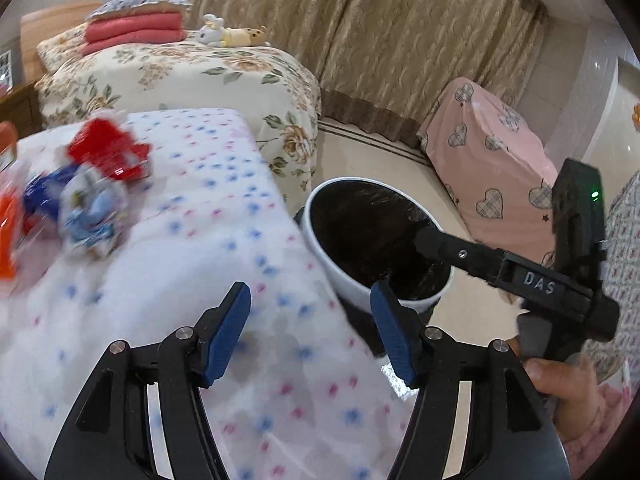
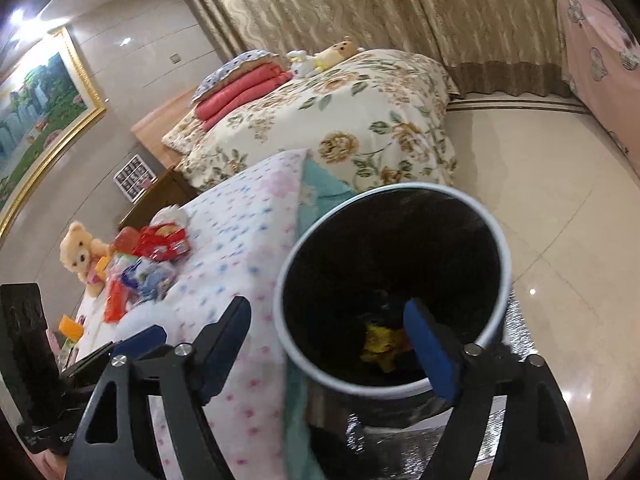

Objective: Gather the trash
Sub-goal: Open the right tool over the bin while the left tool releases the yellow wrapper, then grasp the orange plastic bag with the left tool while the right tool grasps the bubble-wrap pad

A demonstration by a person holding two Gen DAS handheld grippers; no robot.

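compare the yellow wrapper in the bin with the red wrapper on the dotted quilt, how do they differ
The crumpled yellow wrapper lies at the bottom of the white-rimmed, black-lined trash bin; the crumpled red plastic wrapper sits on the white dotted quilt, not yet collected. The yellow one lies alone in shadow, partly hidden by a blue finger; the red one sits among other bright packets. Both look like crumpled packaging, and neither is held by any fingers.

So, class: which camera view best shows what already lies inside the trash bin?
The right wrist view: it looks down into the trash bin and shows yellow trash at the bottom. The left wrist view shows only the bin's rim and dark interior.
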